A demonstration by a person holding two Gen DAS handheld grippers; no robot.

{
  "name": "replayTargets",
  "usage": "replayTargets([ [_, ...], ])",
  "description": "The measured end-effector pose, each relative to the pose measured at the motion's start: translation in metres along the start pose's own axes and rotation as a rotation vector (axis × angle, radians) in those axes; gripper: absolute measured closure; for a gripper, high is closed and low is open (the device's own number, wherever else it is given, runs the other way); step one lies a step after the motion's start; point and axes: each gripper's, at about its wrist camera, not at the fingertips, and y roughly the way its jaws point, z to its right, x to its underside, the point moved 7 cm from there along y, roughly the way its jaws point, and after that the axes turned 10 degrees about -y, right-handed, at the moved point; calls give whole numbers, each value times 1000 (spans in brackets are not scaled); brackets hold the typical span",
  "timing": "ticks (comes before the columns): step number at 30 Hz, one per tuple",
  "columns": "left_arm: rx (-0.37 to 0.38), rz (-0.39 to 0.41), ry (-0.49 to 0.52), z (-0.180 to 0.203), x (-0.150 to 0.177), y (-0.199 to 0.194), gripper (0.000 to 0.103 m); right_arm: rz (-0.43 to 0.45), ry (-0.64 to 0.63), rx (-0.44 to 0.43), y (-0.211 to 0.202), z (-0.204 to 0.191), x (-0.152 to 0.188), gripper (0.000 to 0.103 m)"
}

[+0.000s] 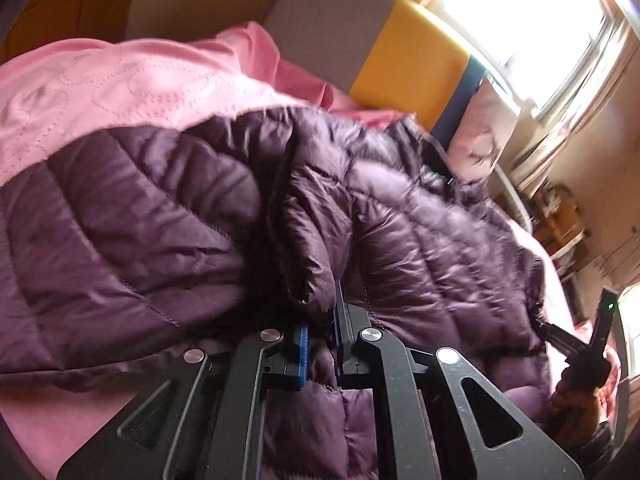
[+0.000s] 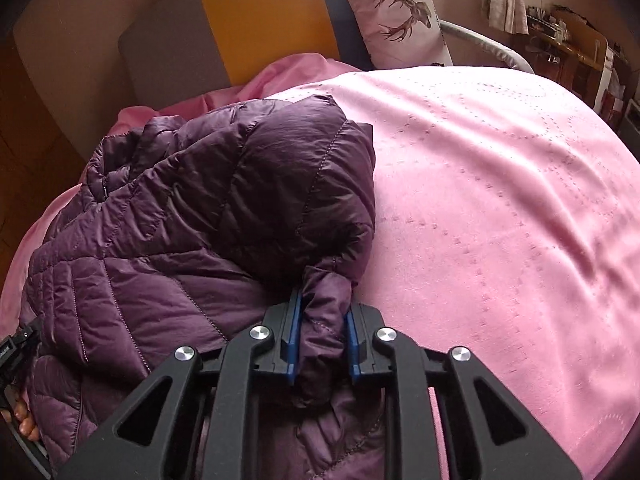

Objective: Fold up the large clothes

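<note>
Both claws are clamped on the purple puffer jacket [image 2: 192, 216], which lies bunched on a pink quilted bedspread [image 2: 500, 184]. Nearest in the right wrist view, the right claw [image 2: 322, 344] has its blue-padded fingers [image 2: 291, 344] drawn in to a narrow gap, and a thick wad of the jacket's fabric fills that gap, pinched from both sides and bulging out above the tips. Beyond the grip the jacket is doubled over itself, a padded flap lying on top of the body, with its right edge resting on the bedspread. At the far left edge of that view the other tool's black frame and some fingertips of the person's hand [image 2: 26, 420] show beside the jacket's hem. In the left wrist view, the left claw [image 1: 322, 340] is likewise nearly closed, with a fold of the jacket caught between its blue pads and rising in a ridge just past the tips; this picture is blurred. Off to the right, the right claw's handle shows at the jacket's far side. Behind the jacket the bedspread runs back to a grey and yellow headboard [image 2: 264, 20], with a deer-print pillow [image 2: 396, 16] leaning beside it and a bright window [image 1: 528, 20] beyond.
</note>
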Motion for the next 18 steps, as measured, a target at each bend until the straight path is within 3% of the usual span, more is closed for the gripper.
replayTargets([
  [3,-8,-12,-4,-2,0,5,95,-6,-7,12,2,3,2,78],
  [5,-21,-19,-9,-3,-2,0,93,-11,-13,33,0,5,1,68],
  [6,-25,-20,-15,-1,-3,-3,90,-7,-20,50,-4,6,0,58],
  [7,-37,-6,-17,1,-4,-12,86,2,-29,63,-9,6,-2,54],
  [9,-73,52,-15,1,-6,-31,61,42,-48,99,-23,5,-6,49],
  [10,-80,107,-19,-2,-7,-45,59,83,-60,119,-35,3,-11,46],
  [14,-84,199,36,5,-14,-70,58,172,-133,64,-57,-31,-29,34],
  [18,-84,155,136,27,-12,-50,58,143,-229,49,-33,-72,-41,30],
])
